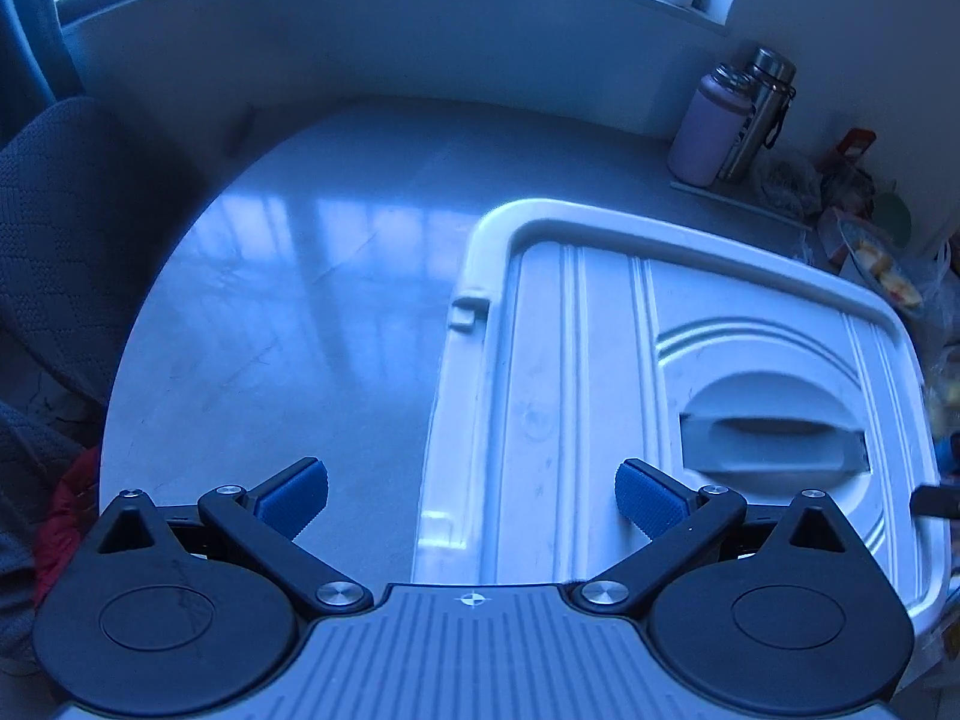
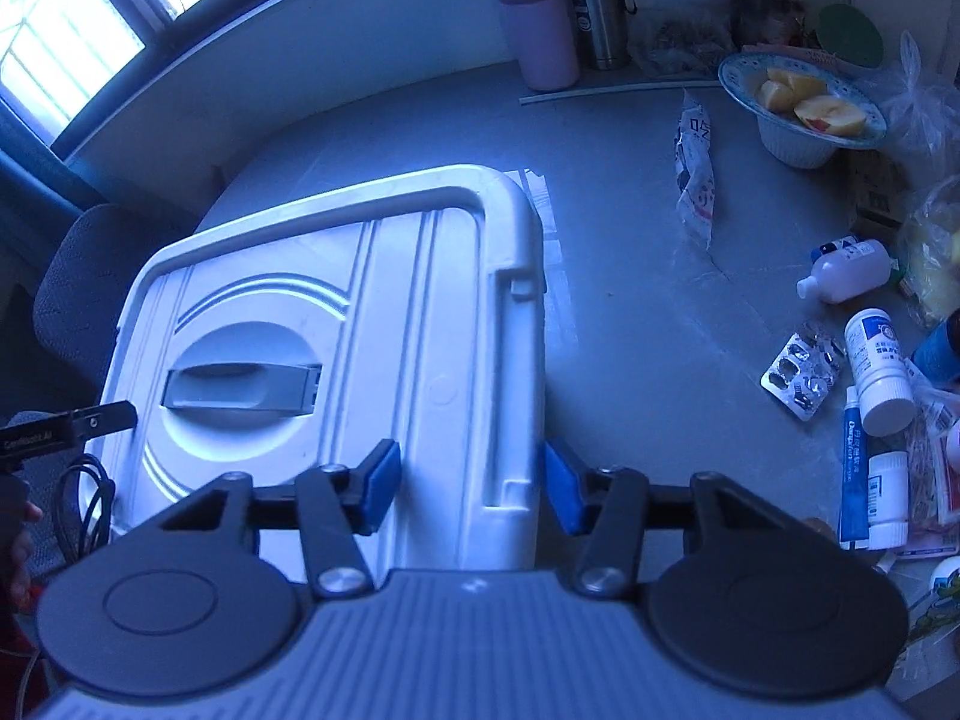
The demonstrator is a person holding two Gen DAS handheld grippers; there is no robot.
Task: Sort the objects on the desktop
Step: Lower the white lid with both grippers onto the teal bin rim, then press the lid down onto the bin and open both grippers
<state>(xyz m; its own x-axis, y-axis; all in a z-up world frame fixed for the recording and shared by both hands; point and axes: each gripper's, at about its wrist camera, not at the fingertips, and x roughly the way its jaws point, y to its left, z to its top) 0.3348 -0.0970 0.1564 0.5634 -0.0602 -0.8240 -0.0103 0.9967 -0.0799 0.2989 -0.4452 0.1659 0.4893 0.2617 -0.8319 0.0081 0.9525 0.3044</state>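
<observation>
A white storage box with a closed lid and a grey recessed handle stands on the grey table; it also shows in the right wrist view. My left gripper is open, its jaws straddling the box's left edge from above. My right gripper is open less wide, its blue pads on either side of the lid's right rim; contact is unclear. Loose items lie to the right: white medicine bottles, a blister pack, an ointment tube and a snack packet.
A pink bottle and a steel flask stand at the back wall. A bowl of cut fruit, plastic bags and boxes crowd the right side. A chair stands left of the table. Bare tabletop lies left of the box.
</observation>
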